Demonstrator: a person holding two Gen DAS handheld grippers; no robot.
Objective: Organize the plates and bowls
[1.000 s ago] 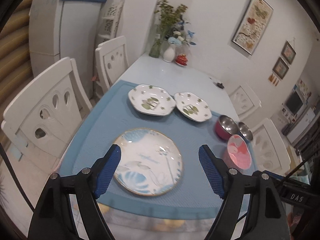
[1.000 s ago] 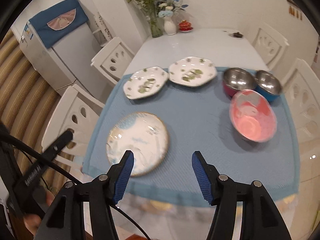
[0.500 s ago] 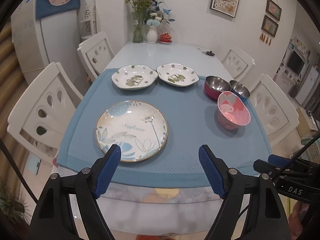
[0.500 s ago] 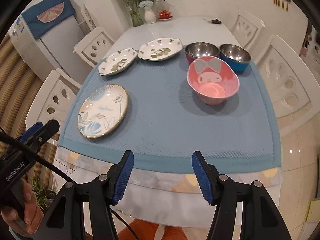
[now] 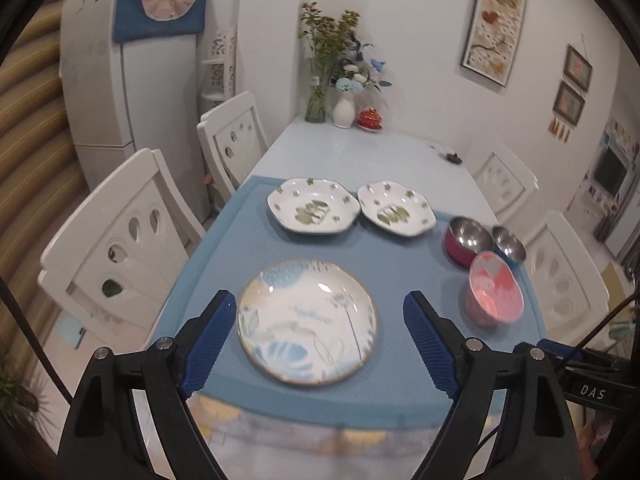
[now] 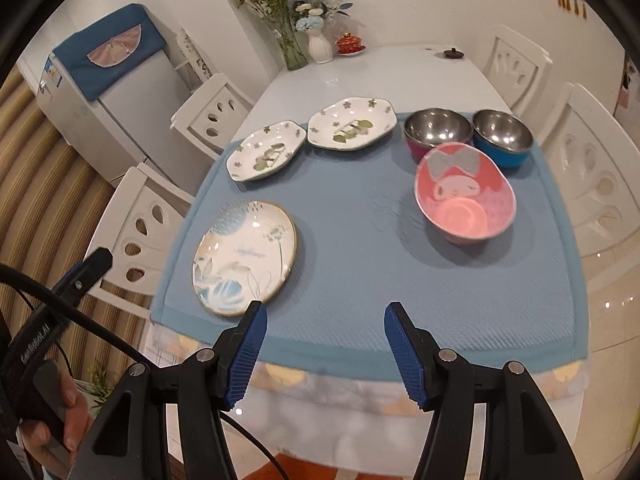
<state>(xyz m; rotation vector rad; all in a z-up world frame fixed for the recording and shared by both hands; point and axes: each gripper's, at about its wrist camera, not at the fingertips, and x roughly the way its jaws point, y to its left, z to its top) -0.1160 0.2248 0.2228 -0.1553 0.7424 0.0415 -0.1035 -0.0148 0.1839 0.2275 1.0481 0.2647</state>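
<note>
Both our grippers hang empty over the near edge of the blue mat. Our left gripper, its jaws just opened wider, frames the round floral plate lying flat straight ahead, so our left hand sits nearer it. Our right gripper, parted about halfway, faces bare mat, with the pink bowl further ahead to its right. Near the plate's close rim the mat's edge leaves us little room.

A small dining room with white walls and warm indoor light

White cut-out chairs line both sides of a long pale table; flower vases stand at its far end, a white fridge with a blue cover on the left, framed pictures on the right wall.
</note>
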